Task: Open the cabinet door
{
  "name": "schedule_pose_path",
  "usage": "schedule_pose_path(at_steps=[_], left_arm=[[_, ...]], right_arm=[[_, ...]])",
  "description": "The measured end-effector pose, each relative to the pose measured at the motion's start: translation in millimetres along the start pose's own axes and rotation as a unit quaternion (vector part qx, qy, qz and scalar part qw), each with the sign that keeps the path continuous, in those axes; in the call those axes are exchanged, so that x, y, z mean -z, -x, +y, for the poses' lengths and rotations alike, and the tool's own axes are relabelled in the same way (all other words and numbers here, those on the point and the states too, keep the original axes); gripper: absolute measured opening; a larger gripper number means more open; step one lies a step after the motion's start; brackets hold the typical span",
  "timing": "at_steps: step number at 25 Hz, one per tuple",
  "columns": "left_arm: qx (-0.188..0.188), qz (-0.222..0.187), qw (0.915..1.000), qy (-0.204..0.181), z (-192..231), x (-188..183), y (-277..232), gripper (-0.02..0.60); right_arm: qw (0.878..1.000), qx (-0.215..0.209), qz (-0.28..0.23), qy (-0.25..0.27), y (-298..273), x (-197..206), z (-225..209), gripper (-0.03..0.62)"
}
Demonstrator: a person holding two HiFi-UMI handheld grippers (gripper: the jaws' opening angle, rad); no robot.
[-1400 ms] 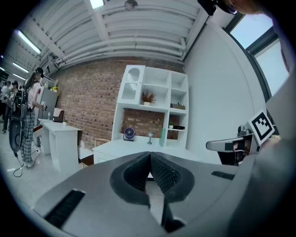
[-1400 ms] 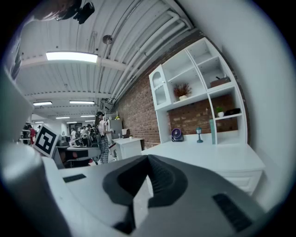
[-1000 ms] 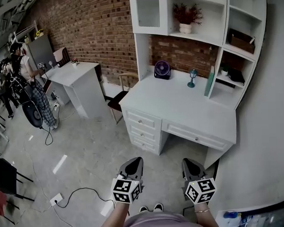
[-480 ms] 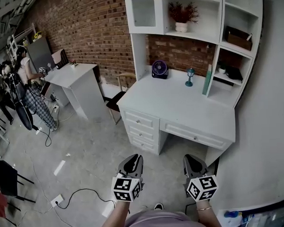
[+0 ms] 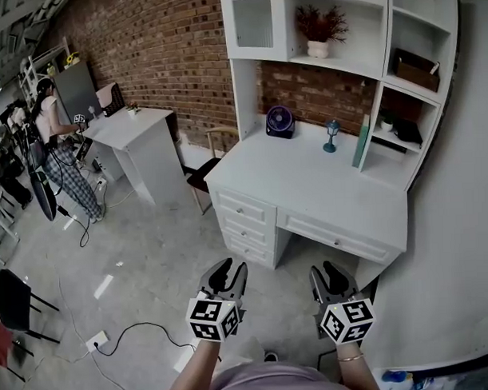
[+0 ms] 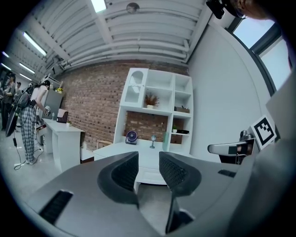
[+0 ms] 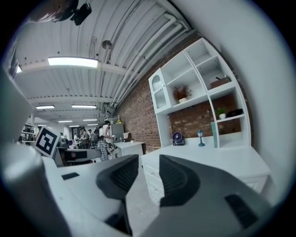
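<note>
Both claws shut a second ago, left claw (image 5: 229,271) and right claw (image 5: 326,271) now opening, empty, cabinet door (image 5: 254,23) closed, upper left above white bench (image 5: 307,184), well apart from both, hutch top (image 6: 159,71) only in gripper views

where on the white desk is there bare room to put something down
The desktop is bare across its front and middle, between its front edge and the fan. The back strip is crowded: fan, small lamp and green bottle stand there. Above, the shelf beside the cabinet door holds a potted plant.
</note>
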State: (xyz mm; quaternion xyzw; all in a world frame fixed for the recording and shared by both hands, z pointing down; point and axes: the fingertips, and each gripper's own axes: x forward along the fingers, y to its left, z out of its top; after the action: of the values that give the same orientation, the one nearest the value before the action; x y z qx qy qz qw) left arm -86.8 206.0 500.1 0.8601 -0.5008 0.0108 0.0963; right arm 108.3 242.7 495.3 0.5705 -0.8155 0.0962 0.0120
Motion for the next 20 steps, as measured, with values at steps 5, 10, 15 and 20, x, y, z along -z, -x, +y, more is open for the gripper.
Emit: schedule_pose_path(at_steps=[5, 10, 15, 20], left_arm=[[0.009, 0.014, 0.9999, -0.005, 1.6, 5.9, -19.6, 0.159], [0.007, 0.011, 0.9999, 0.006, 22.2, 3.7, -51.6, 0.18], [0.009, 0.017, 0.9998, 0.007, 50.7, -2.3, -99.3, 0.184], [0.015, 0.016, 0.9998, 0.003, 82.0, -16.7, -154.8, 0.191]], right_arm=[[1.0, -0.001, 0.007, -0.009, -16.2, 3.5, -9.5, 0.144], [1.0, 0.0, 0.009, -0.01, -48.0, 0.7, -20.6, 0.158], [1.0, 0.009, 0.007, -0.01, -92.4, -8.9, -41.5, 0.161], [1.0, 0.019, 0.007, -0.01, -149.4, -21.9, -61.2, 0.163]])
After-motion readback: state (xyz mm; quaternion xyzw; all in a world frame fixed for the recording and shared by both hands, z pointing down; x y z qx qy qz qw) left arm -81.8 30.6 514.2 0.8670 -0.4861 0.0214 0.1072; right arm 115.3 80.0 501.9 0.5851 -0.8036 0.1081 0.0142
